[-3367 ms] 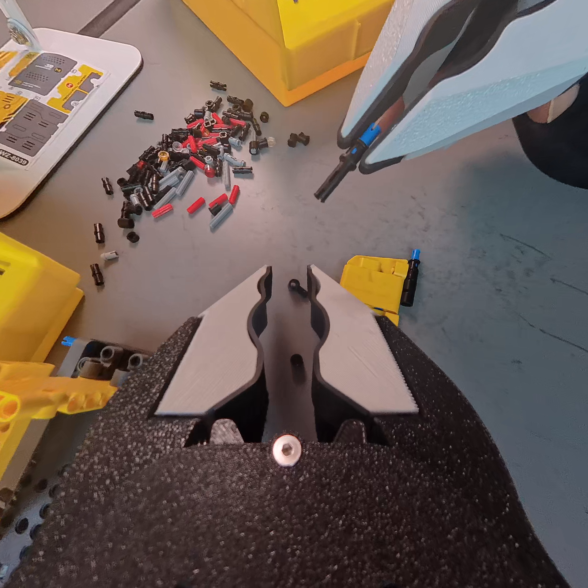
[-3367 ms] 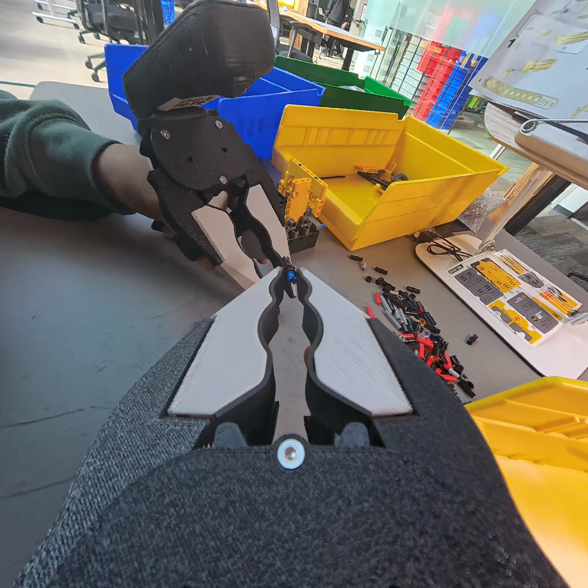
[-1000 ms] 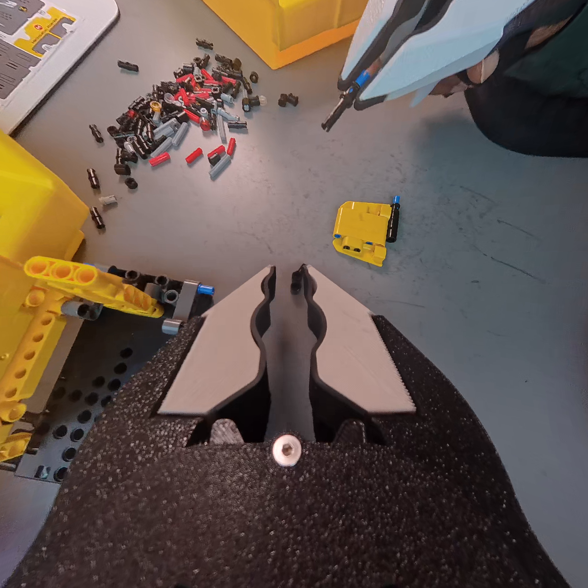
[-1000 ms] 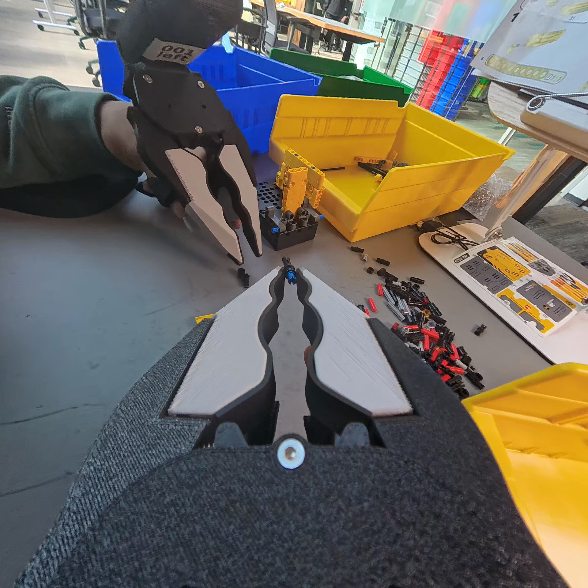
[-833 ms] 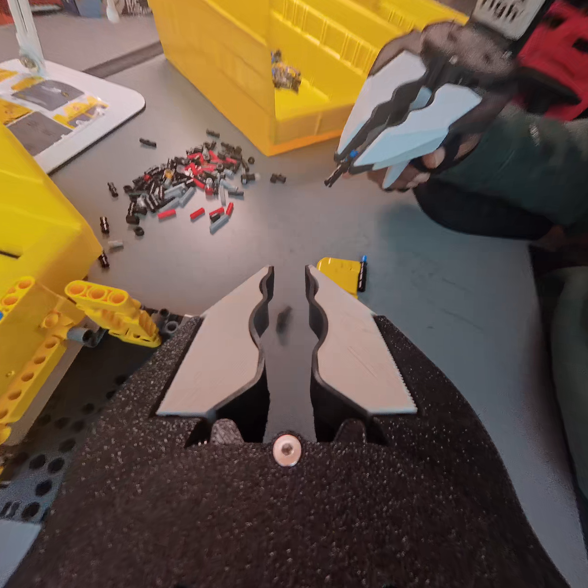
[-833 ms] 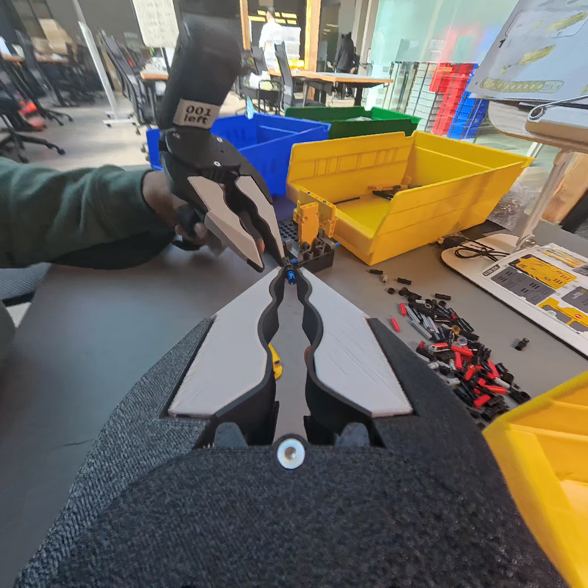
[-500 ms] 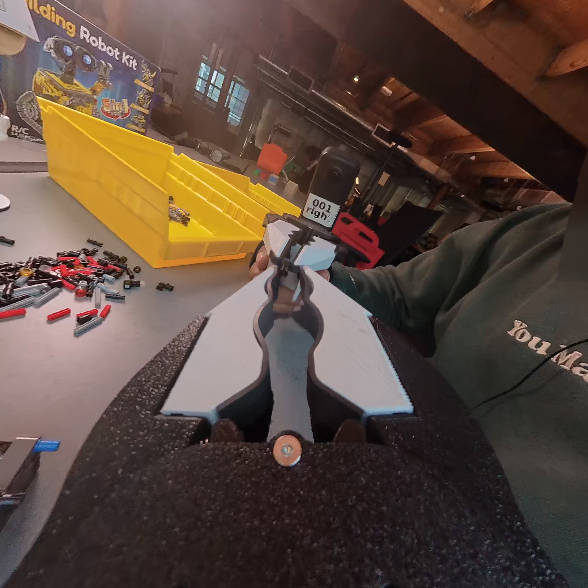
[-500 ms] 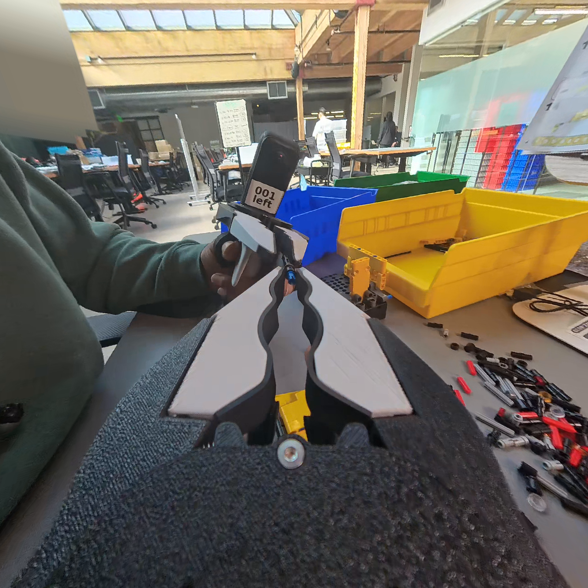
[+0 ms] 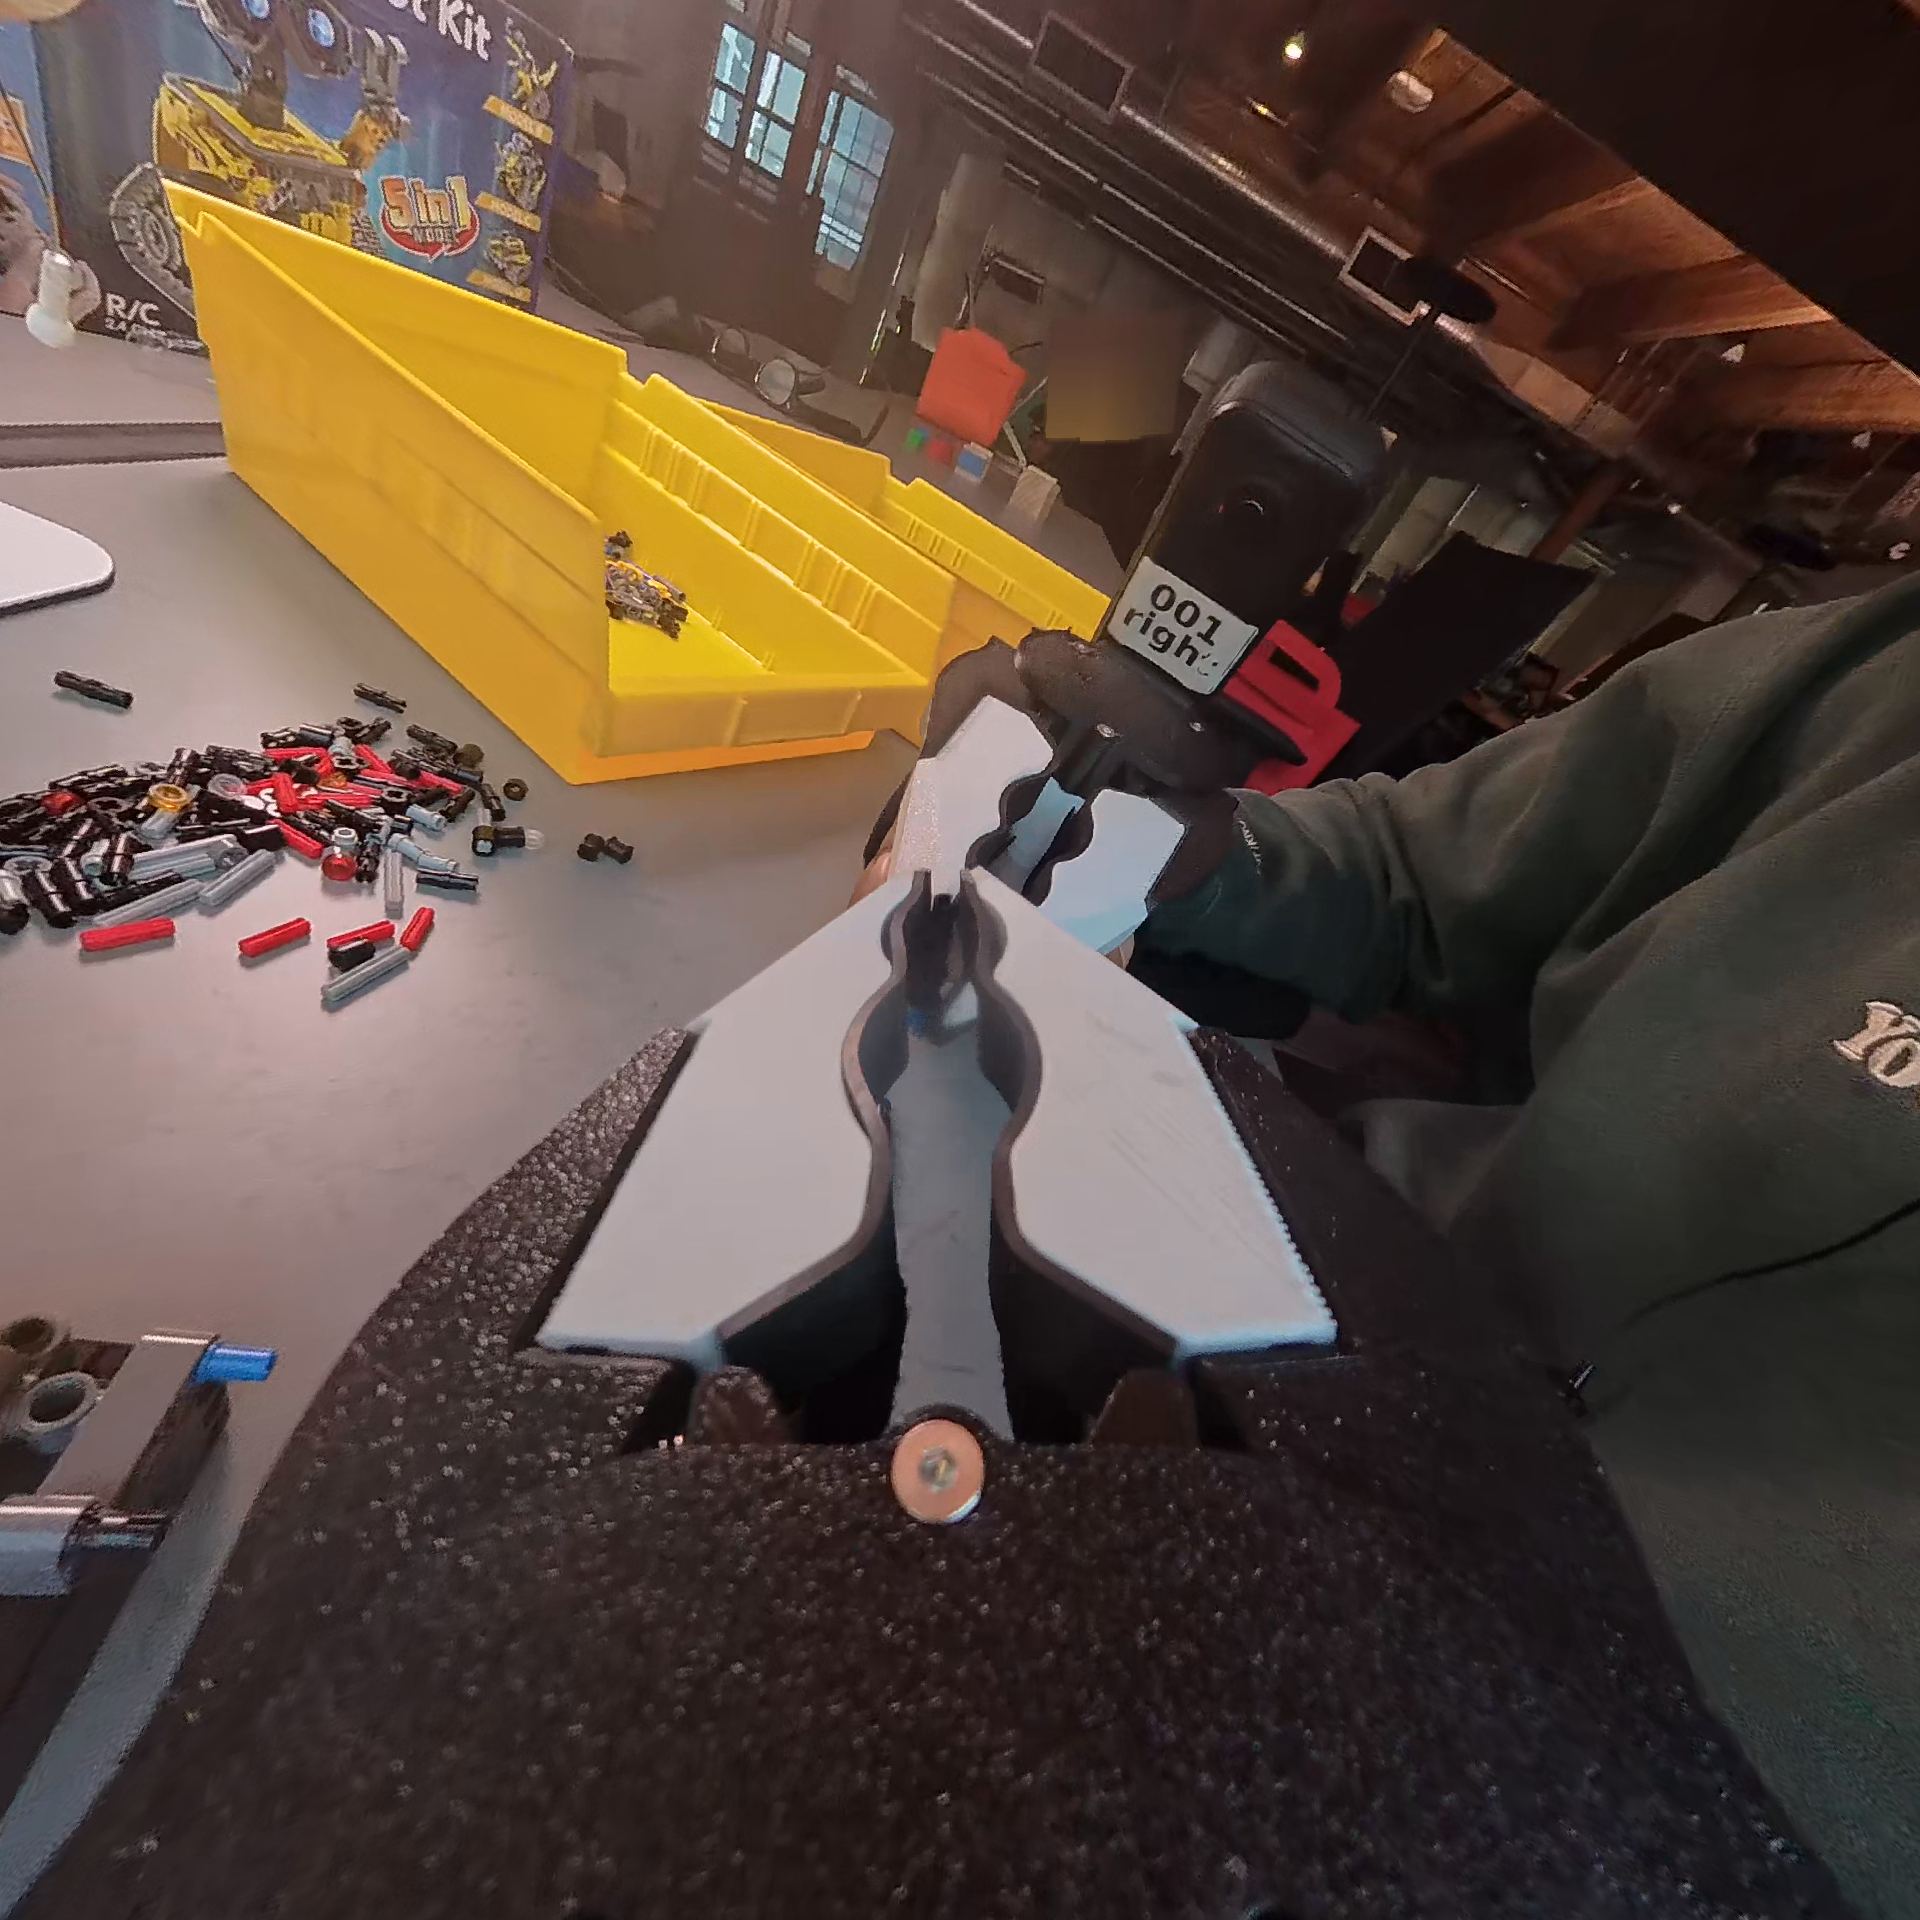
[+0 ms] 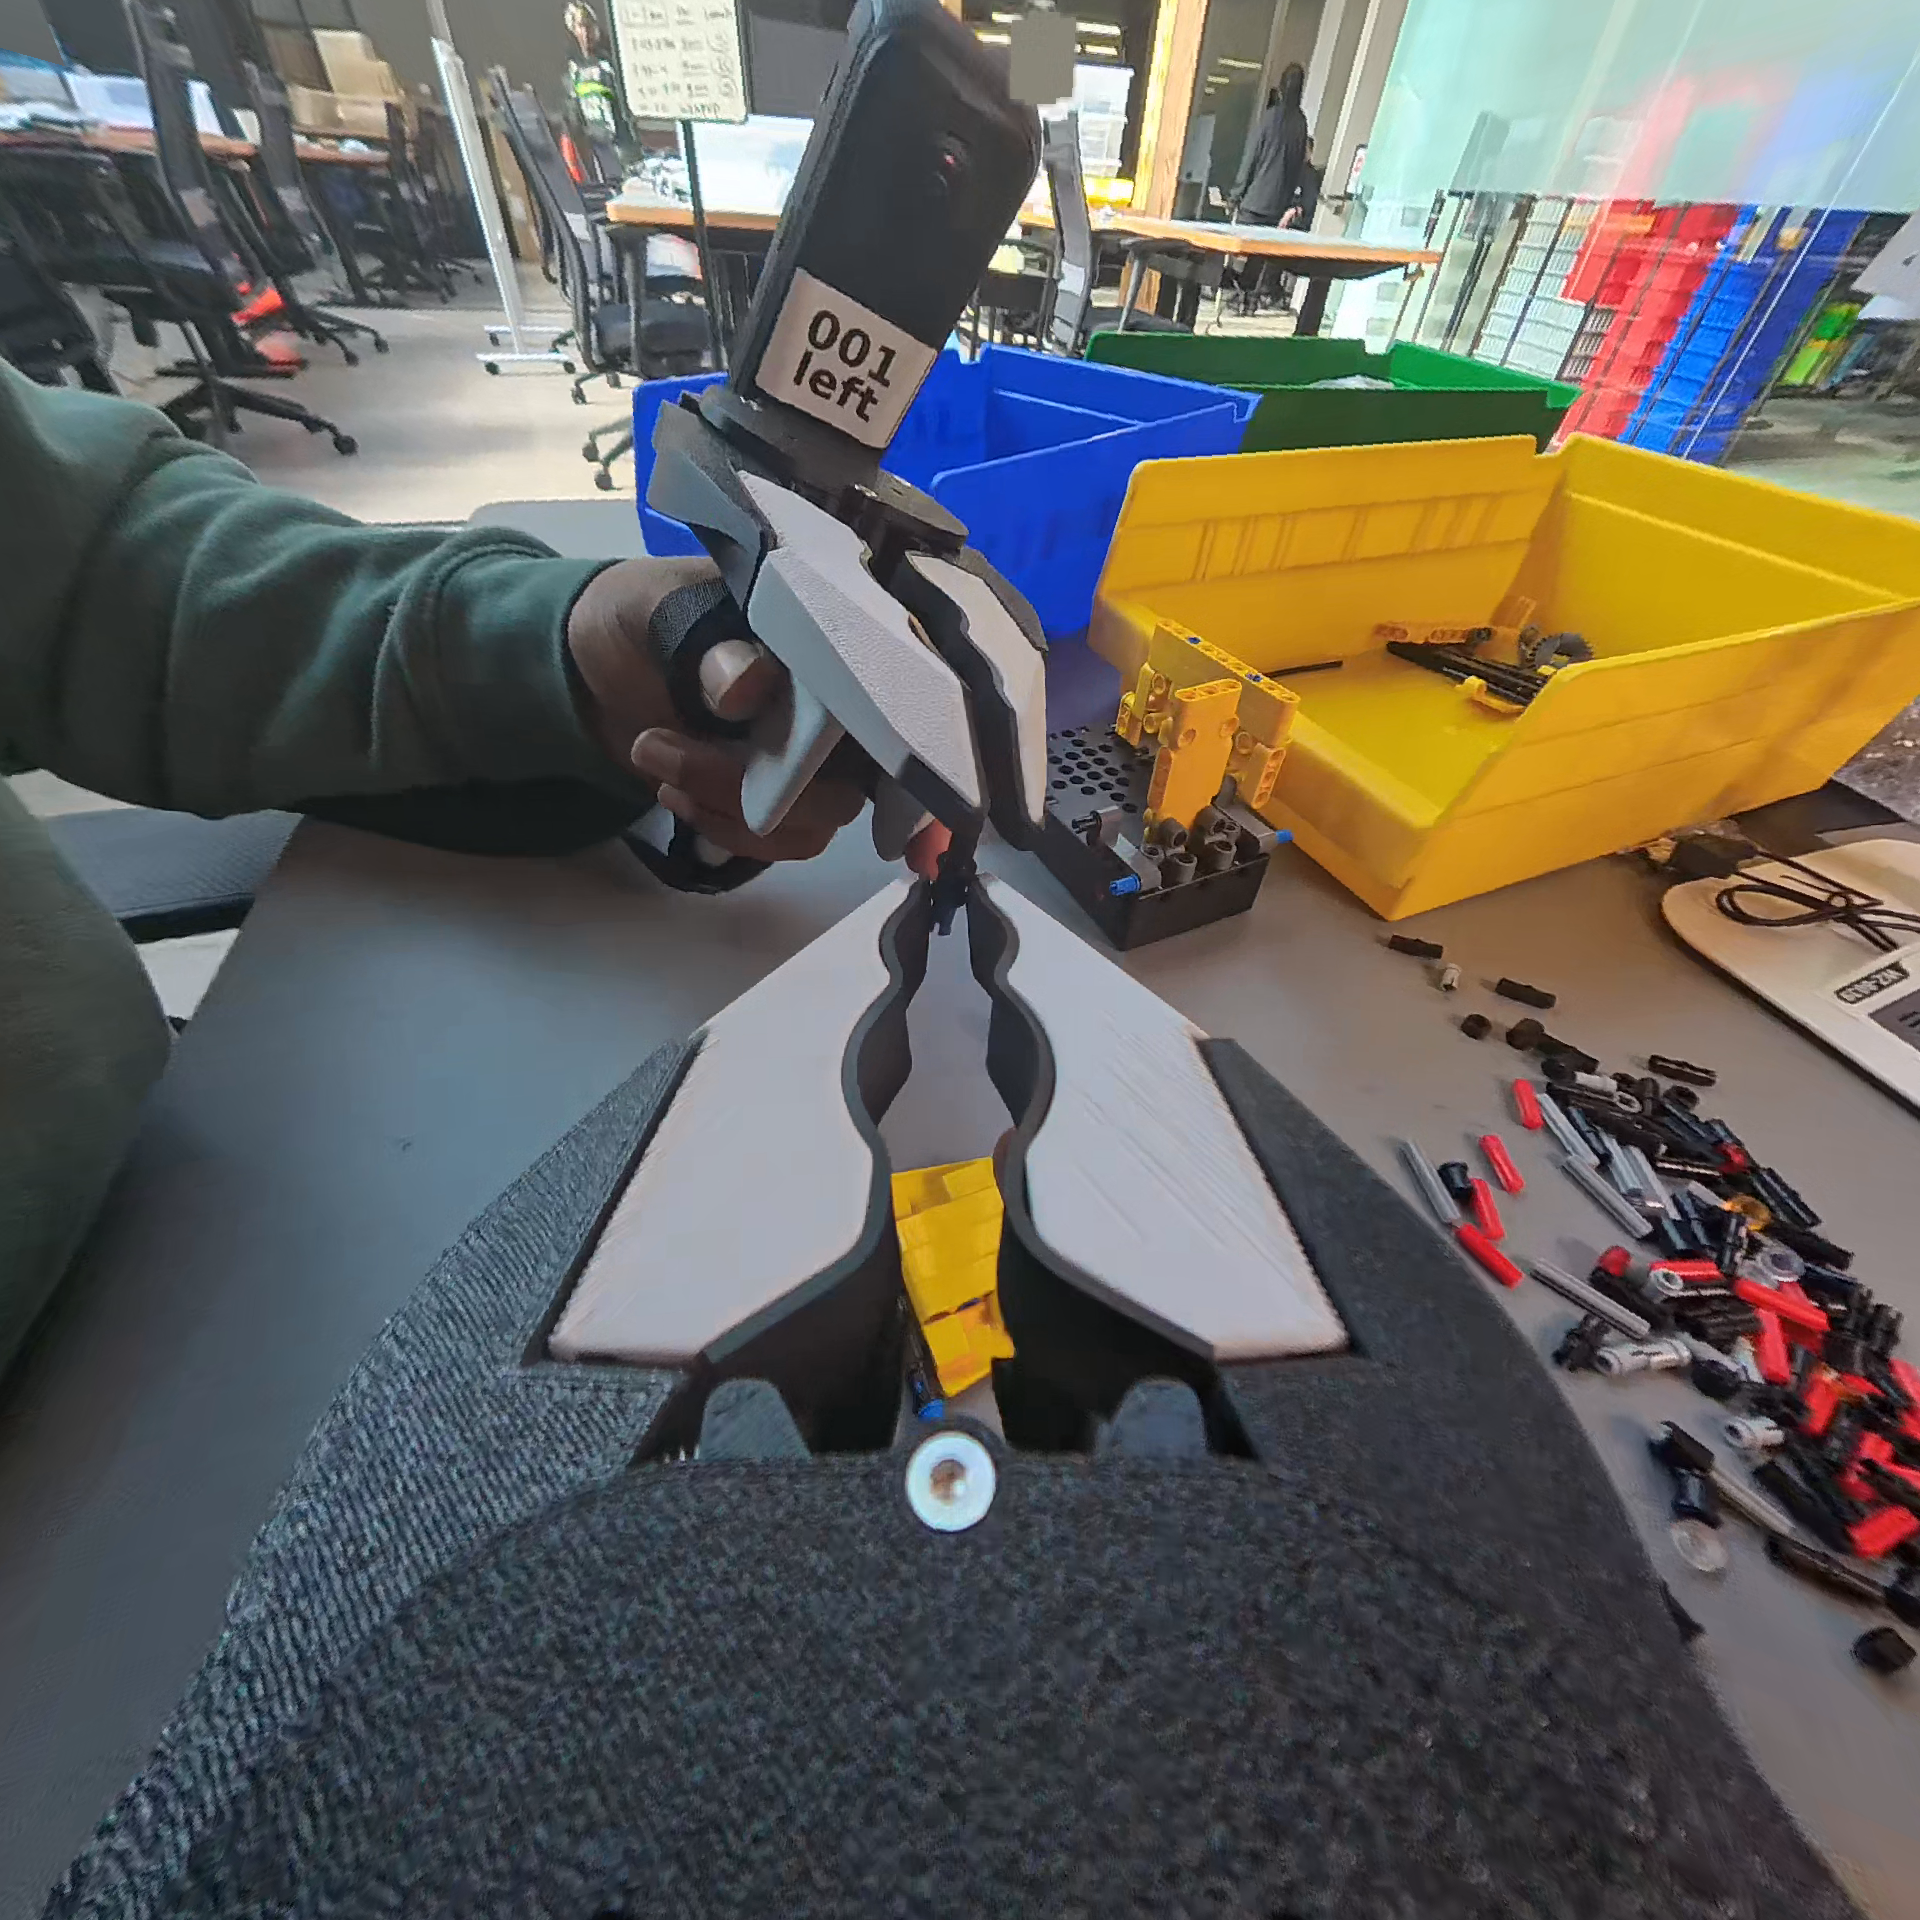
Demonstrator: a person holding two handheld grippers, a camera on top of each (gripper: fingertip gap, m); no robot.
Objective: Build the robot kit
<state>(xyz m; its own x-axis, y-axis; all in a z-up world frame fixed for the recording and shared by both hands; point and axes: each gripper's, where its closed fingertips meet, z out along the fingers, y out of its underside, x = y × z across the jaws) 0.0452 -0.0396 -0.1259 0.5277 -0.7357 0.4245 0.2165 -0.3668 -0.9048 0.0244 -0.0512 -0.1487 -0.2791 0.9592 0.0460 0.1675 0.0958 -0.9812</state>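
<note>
The left gripper (image 9: pixel 940 902) and right gripper (image 10: pixel 943 906), each clamping a small black pin (image 9: pixel 932 940), meet tip-to-tip at twelve o'clock.

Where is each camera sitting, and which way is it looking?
Left wrist view: sits on the left gripper, faces the right gripper; own fingers and a green sleeve show.
Right wrist view: sits on the right gripper, faces the left gripper; own fingers and a hand show.
Shared: both grippers meeting tip to tip, the pile of small pins.
</note>
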